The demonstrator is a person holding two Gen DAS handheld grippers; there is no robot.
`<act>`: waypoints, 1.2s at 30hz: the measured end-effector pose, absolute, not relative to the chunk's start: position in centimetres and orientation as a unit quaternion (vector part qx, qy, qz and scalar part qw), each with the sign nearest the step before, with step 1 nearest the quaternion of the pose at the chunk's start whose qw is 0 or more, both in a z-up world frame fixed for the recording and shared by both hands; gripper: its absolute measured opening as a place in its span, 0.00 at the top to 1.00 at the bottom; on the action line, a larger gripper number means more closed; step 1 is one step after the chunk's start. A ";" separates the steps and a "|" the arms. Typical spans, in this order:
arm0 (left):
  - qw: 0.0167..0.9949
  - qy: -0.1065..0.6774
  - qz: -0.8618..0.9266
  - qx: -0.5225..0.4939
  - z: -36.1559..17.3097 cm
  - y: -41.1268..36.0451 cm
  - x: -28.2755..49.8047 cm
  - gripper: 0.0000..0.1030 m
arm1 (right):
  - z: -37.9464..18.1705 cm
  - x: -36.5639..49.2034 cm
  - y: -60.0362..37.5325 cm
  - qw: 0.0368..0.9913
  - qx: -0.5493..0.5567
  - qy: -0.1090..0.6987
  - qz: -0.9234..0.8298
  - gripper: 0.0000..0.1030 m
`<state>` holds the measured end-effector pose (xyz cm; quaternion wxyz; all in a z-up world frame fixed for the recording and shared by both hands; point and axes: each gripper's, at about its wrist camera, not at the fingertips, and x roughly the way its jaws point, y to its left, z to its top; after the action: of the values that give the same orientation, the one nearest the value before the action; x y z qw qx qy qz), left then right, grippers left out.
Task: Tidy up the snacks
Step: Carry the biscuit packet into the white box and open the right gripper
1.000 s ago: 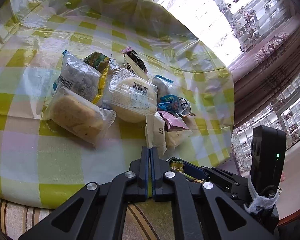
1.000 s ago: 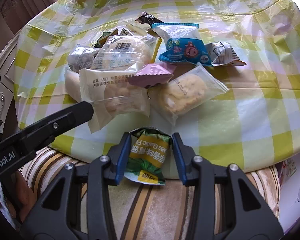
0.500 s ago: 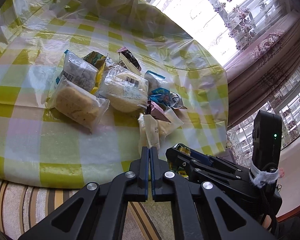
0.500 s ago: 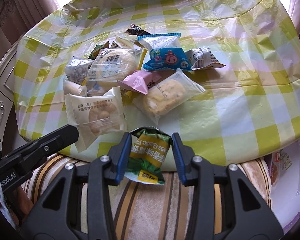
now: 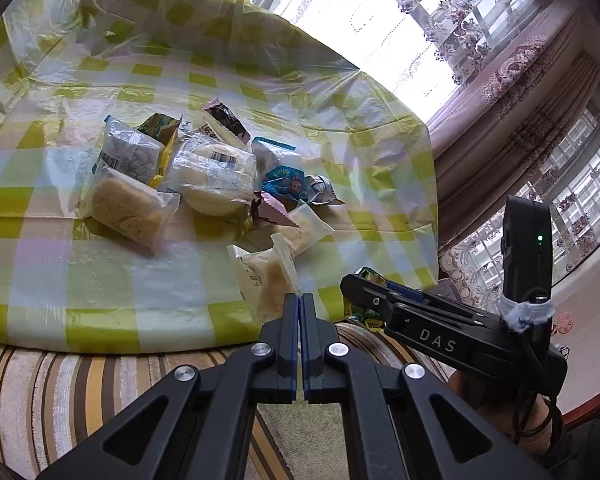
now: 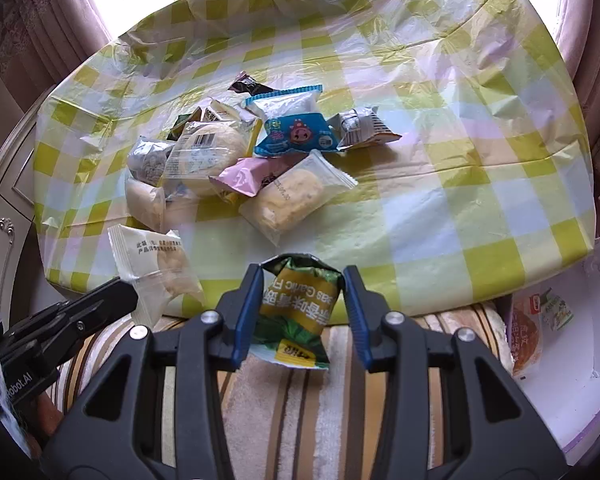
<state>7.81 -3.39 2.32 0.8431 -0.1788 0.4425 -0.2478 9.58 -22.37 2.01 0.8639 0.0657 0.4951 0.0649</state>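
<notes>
The green-and-yellow snack packet (image 6: 296,312) sits clamped between the blue pads of the right hand-held gripper (image 6: 302,308), jaws part-way apart and pressing its crinkled sides, out past the near edge of the counter (image 6: 440,248). The white biscuit packet (image 6: 156,268) hangs from the left hand-held gripper (image 5: 299,312), whose jaws are pressed together on what looks like only its thin sealed edge; it dangles ahead of the tips over the counter's near edge

That thin pinch is the weak point, I judge: a quick swing or turn of the wrist could let the slick film slide free and drop the packet to the striped rug (image 6: 300,392) below. The green packet is puffy and could squirm out or crush if squeezed harder. The two held packets hang close together and could snag. The remaining snack pile (image 6: 236,160) lies well ahead of both tips
</notes>
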 end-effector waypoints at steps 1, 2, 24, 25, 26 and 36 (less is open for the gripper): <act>0.843 0.442 -0.251 -0.177 2.5 -3.7 7.7 0.99 | 2.0 9.5 -22.7 0.864 0.067 0.495 0.062 0.57; 0.842 0.441 -0.256 -0.176 2.6 -4.1 7.6 0.99 | 2.1 9.3 -23.0 0.864 0.069 0.495 0.060 0.57; 0.809 0.438 -0.380 -0.096 4.9 -16.9 7.4 0.99 | 3.3 6.4 -35.2 0.873 0.092 0.477 -0.053 0.57; 0.805 0.440 -0.386 -0.094 4.9 -17.6 7.5 0.99 | 3.2 6.3 -36.1 0.872 0.094 0.477 -0.062 0.57; 0.802 0.442 -0.391 -0.091 4.9 -18.2 7.6 0.99 | 3.0 6.3 -36.9 0.871 0.096 0.477 -0.071 0.57; 0.769 0.465 -0.434 -0.063 3.8 -24.1 7.9 0.99 | 1.2 5.2 -43.5 0.855 0.113 0.487 -0.137 0.57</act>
<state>7.86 -24.11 3.82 0.7692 -0.0627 0.4648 -0.4340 5.23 -43.47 1.18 0.8551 0.1131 0.4871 -0.1370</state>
